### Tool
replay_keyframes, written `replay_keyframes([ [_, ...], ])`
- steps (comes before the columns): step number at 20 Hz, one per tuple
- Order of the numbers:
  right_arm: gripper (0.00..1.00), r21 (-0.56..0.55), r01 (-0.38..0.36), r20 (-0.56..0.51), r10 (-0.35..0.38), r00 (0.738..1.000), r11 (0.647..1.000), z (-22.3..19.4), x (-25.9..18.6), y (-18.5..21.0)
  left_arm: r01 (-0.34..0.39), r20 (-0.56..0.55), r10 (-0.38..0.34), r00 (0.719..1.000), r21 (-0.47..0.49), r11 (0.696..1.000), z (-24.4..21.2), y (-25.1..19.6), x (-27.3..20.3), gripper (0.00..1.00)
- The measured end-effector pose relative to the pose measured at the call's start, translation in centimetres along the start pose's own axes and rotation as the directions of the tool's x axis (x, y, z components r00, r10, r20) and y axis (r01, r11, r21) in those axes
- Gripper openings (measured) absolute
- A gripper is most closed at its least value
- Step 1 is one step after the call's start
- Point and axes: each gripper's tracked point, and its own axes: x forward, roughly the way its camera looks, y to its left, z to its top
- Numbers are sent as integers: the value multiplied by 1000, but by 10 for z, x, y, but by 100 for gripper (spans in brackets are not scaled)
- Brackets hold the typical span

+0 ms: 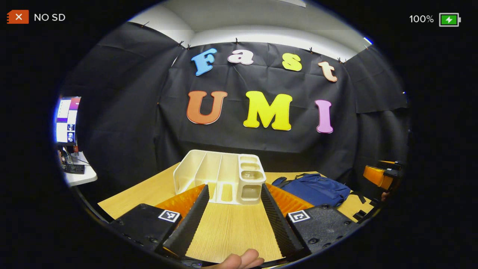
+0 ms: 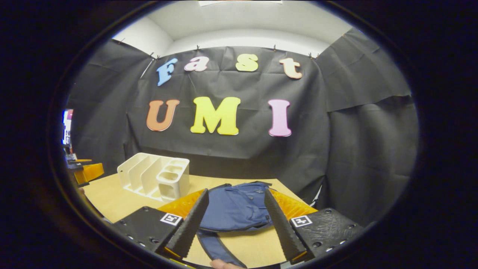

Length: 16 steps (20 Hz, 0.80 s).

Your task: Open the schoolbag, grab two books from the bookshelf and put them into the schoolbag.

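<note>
Above wooden table (image 1: 231,231), left tongs (image 1: 232,211) wide apart, right tongs (image 2: 234,220) spread, both empty

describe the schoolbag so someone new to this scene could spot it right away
On the wooden table before the black cloth wall, the schoolbag lies flat beside the white bookshelf. It is the soft dark blue thing; its neighbour is rigid and white.

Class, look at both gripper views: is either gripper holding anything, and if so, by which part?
Nothing is held. The left gripper is open, facing the bookshelf; the right gripper is open above the schoolbag.
</note>
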Motion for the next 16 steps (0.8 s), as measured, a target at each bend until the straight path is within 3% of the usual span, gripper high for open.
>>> replay_keyframes([
  [1, 99, -2, 2, -2, -2, 1000, 1000, -1, -1, -1, -2, 5, 2, 1000, 9, 1000, 1, -1, 0, 89],
  [2, 93, -3, 13, -2, -13, 1000, 1000, -3, -2, -5, -3, 9, 3, 1000, 14, 1000, 2, -1, 0, 89],
  [6, 93, -2, 49, 2, -49, 999, 999, -7, -11, -27, 15, -3, -15, 1000, 3, 1000, -4, -9, -1, 90],
  [7, 89, 2, 51, 3, -51, 999, 999, -9, -13, -32, 19, -6, -19, 1000, -4, 1000, -5, -10, 1, 90],
  [9, 95, 3, 52, 7, -52, 999, 999, -13, -14, -42, 16, -18, -16, 1000, 4, 1000, -9, -13, 3, 90],
  [13, 95, 9, 75, 4, -75, 997, 997, -19, -17, -62, -77, -17, 79, 997, 75, 994, -14, 2, 7, 92],
  [16, 95, 7, 81, 7, -81, 997, 997, -19, -19, -69, -64, -25, 66, 998, 60, 996, -17, -6, 8, 96],
])
